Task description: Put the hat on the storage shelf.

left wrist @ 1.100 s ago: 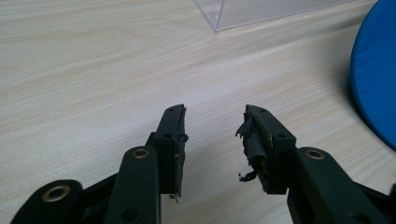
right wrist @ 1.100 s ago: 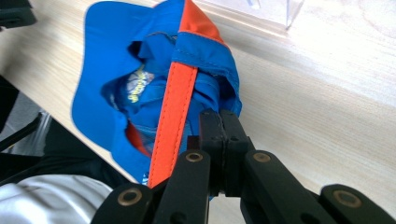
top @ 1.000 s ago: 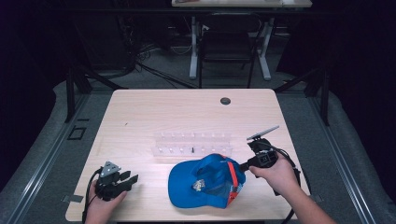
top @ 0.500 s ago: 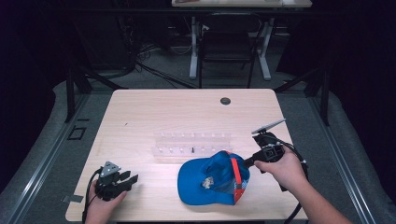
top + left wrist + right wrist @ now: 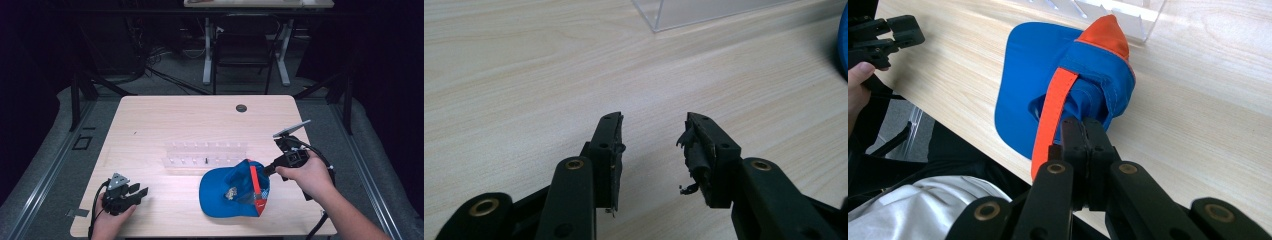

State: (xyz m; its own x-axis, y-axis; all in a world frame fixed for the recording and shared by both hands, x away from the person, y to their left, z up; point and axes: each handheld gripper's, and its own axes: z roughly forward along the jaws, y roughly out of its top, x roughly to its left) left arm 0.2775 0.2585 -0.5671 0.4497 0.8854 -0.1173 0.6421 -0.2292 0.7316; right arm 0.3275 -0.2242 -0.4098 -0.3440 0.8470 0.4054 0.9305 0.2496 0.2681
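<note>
**Blue cap pinched at its rear edge**

We hold the blue cap (image 5: 234,189) at lower centre of the desk (image 5: 165,120), right gripper (image 5: 1083,131) clamped on its fabric beside the orange strap (image 5: 1050,112). We judge a low, gentle pull best. Left gripper (image 5: 653,141) rests spread at lower left. Clear rack (image 5: 205,155) sits just above, crowding the cap.
</note>
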